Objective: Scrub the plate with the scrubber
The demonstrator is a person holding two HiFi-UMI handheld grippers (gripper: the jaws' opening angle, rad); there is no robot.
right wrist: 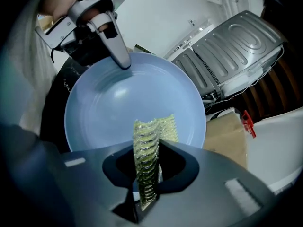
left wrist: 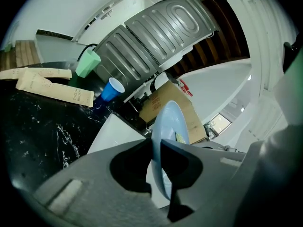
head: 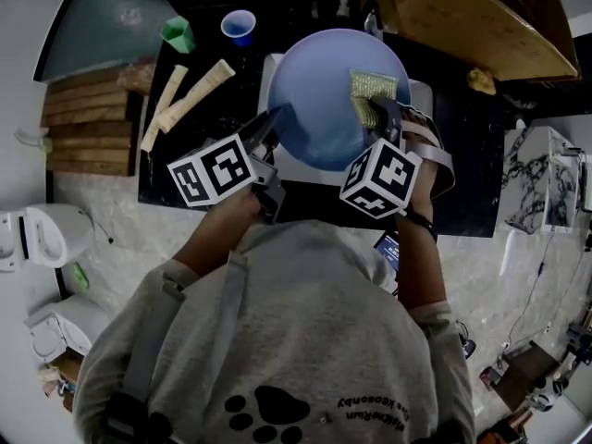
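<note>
Head view, plate: the pale blue plate [head: 319,100] is held tilted over a white board [head: 423,95] on the black counter [head: 185,174], in the middle, just beyond the person.
Head view, left gripper: the left gripper [head: 276,121] is clamped on the plate's near-left rim.
Head view, right gripper: the right gripper [head: 377,111] is clenched on the yellow-green scrubber [head: 372,89], which lies against the right side of the plate's face.
Head view, bystanders: a blue cup [head: 239,27], a green cup [head: 178,33] and paper sachets [head: 192,95] sit at the far left, well apart from the plate.
Left gripper view, grip: the plate shows edge-on, with its thin rim pinched between the two jaws.
Right gripper view, grip: the scrubber stands folded between the jaws. Its free end touches the plate's face right of the middle.
Right gripper view, other claw: the left gripper's fingers bite the plate's far rim.
Handling, plate: it looks stiff and smooth, and probably slippery and breakable. Held by the rim alone, it would pivot under a hard push, so gentle strokes look wise.
Handling, scrubber: it looks soft, light and bendy, best gripped close to its working end.
</note>
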